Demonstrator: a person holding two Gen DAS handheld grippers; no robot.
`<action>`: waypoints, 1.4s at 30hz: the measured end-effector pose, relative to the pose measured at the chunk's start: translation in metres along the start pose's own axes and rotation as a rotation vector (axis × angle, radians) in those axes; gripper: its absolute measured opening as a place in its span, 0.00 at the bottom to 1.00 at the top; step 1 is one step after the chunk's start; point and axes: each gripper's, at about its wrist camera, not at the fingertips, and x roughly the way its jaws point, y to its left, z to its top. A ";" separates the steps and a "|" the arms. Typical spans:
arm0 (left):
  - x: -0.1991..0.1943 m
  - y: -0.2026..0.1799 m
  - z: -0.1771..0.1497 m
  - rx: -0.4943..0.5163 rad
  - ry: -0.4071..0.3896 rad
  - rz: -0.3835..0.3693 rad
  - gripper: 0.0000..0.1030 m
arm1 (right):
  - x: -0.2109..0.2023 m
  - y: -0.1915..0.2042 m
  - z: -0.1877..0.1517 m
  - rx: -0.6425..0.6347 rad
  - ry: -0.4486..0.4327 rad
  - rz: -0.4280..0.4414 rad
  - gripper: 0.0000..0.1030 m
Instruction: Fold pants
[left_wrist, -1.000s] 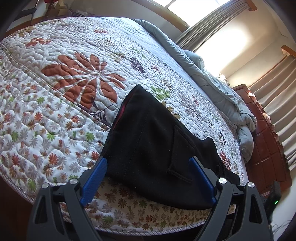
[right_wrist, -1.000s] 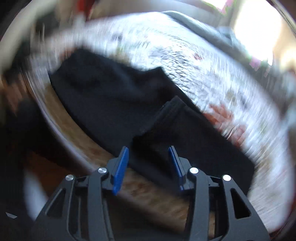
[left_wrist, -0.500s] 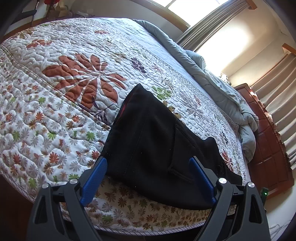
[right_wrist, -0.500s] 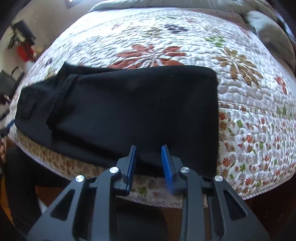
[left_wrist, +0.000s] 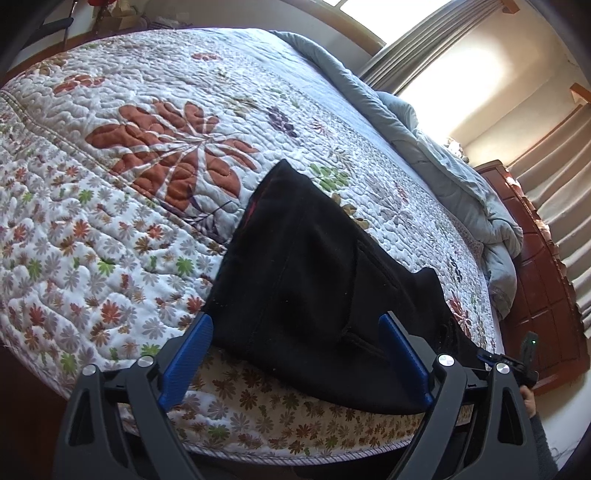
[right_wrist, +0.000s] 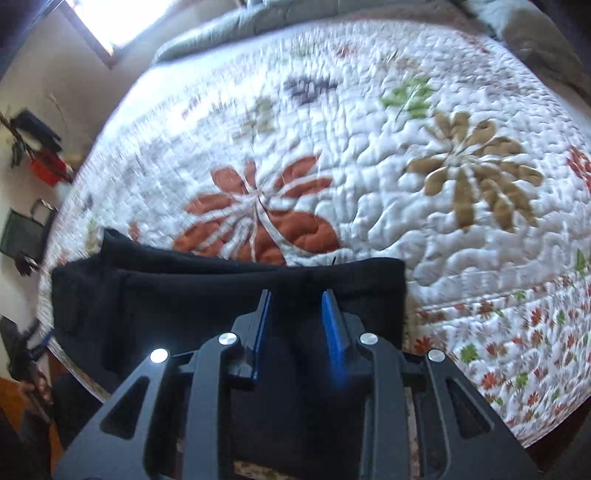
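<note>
Quilt (left_wrist: 110, 229) stretches wide beyond both tools; blue-grey duvet (left_wrist: 436, 155) heaped far ahead. Black pants (left_wrist: 314, 295) lie at near bed edge. Left gripper (left_wrist: 295, 354) spread, released. Right gripper (right_wrist: 297, 325) over pants, fingers parted, holding nothing.

1. No readable text, label, brand, number or sign in either wrist view.
2. Only leaf and flower patterns printed on the quilt (left_wrist: 155, 206), no lettering.
3. Plain black across the pants (left_wrist: 317, 295), no legible tag or mark.
</note>
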 end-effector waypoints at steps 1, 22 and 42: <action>-0.003 -0.001 0.000 -0.009 -0.003 0.025 0.89 | -0.003 0.008 0.000 -0.024 -0.008 -0.020 0.28; -0.008 0.054 -0.029 -0.581 -0.085 -0.209 0.89 | 0.009 0.273 0.031 -0.610 0.254 0.289 0.59; 0.028 0.046 -0.034 -0.521 -0.143 -0.262 0.92 | 0.161 0.563 0.043 -1.182 0.807 0.495 0.82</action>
